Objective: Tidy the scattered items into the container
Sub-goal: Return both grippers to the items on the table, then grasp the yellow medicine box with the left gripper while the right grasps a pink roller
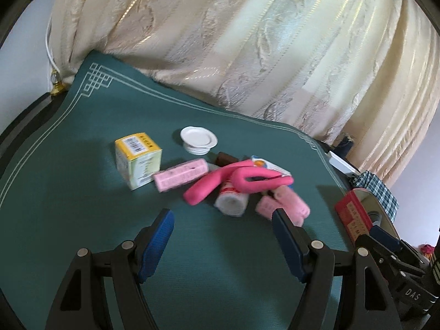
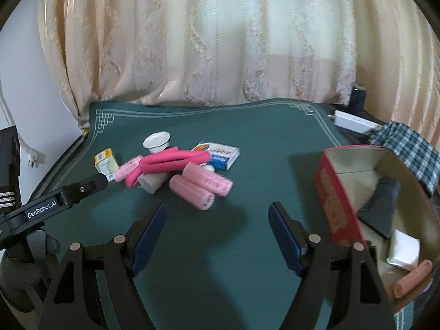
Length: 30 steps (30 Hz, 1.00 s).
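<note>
A pile lies on the green mat (image 1: 82, 165): a yellow-topped box (image 1: 137, 159), a pink flat box (image 1: 180, 174), a bent pink foam roller (image 1: 236, 181), a white roll (image 1: 231, 200), two pink hair curlers (image 2: 200, 187), a white lid (image 1: 198, 139) and a blue-white box (image 2: 217, 154). My left gripper (image 1: 222, 220) is open and empty just in front of the pile. My right gripper (image 2: 217, 217) is open and empty, between the pile and the red box container (image 2: 338, 209). The container holds a dark item (image 2: 382, 206), a white block (image 2: 404, 250) and a pink stick (image 2: 412, 277).
A cream curtain (image 2: 220, 41) hangs behind the table. A checked cloth (image 2: 409, 148) and a white adapter (image 2: 352, 121) lie past the mat's right edge. The left gripper's body (image 2: 55, 200) shows at the left of the right wrist view.
</note>
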Available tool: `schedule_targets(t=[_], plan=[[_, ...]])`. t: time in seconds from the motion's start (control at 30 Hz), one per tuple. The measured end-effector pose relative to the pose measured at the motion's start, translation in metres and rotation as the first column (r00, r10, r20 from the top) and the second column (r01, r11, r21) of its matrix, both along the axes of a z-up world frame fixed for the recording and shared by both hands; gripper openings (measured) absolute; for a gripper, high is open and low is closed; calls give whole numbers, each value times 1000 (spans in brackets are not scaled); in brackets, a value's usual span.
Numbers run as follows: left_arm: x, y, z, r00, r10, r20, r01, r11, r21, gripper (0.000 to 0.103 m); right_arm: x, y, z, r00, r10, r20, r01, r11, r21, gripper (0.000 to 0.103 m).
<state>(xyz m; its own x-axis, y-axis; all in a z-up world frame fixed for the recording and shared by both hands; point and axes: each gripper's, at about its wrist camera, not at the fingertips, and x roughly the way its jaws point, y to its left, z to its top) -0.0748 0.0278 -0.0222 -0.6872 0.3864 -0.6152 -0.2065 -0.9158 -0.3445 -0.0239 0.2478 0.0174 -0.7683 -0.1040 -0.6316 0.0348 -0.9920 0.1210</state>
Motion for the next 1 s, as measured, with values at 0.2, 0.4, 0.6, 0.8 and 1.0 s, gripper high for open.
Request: schedule_targets(t=[0.2,0.4,0.6,0.8,1.0], plan=[[-6,-2,-10,1000,18,10,-18,999,-37,75,-10,-12,-11,999,14,37,-14,1000,8,80],[-8,0,-16,999,34,4,-33,995,-94,75,-16,-13,-21,998,12,66,-13,1000,7,80],[-11,-3,-20,999,50,19,-47,994,-103,75,-19,-11,-27,997,9,82,-9,1000,-1,80],[-20,-13,-21,995,87,47,-82,992,-96,75,-22,-8,-32,995,9,100,-7,1000,-21,80],[-50,-25,-11,989,144,46,-137,983,-122,75,-24,-6,-37,994,21,106,-16,999,-47,80]])
